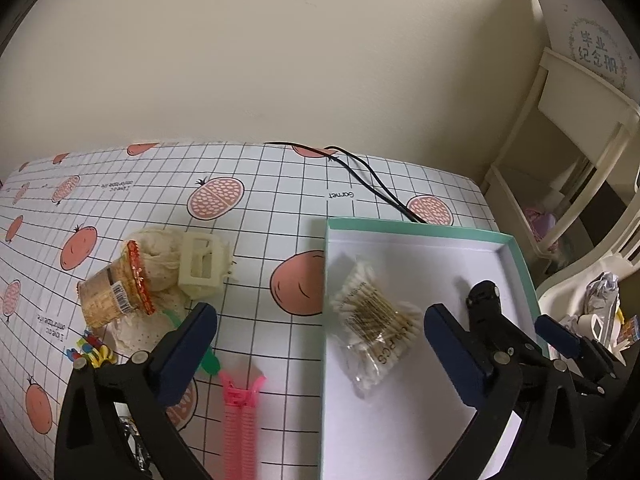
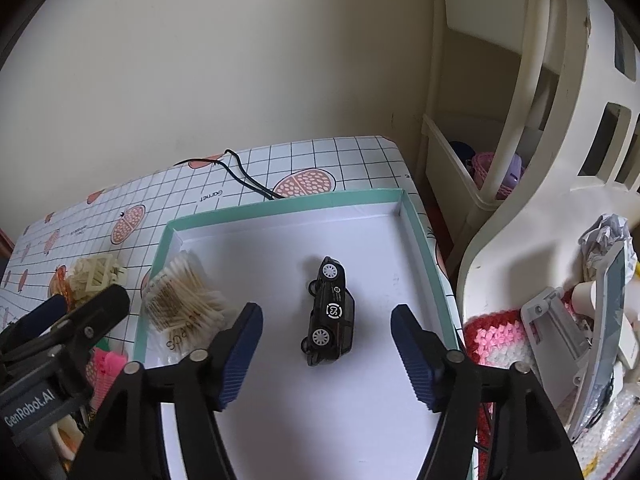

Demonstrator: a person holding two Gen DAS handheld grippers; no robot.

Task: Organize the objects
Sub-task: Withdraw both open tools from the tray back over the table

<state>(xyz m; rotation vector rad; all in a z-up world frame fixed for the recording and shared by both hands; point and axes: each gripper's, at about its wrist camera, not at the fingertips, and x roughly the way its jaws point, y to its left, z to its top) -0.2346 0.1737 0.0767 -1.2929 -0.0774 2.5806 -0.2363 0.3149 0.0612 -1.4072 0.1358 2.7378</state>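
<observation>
Occlusion: toy car (image 2: 329, 312) seen only in right view; pink comb (image 1: 240, 424) blurred, cut by frame edge.
Box (image 1: 516, 256): shallow card, teal rim, white floor; holds car on its side plus bagged cotton swabs (image 1: 374, 320).
Left gripper (image 1: 316, 348): spread wide, nothing held.
Right gripper (image 2: 326, 350): spread wide, empty, just short of car.

Plain cream wall (image 1: 280, 60) behind my table (image 1: 260, 184), no windows in view. Table is covered in a white grid cloth with pink fruit prints. Black cable (image 1: 372, 180) runs over its far edge. To my right, a cream plastic shelf unit (image 2: 500, 140) stands just beside the table. Light is soft and even.
</observation>
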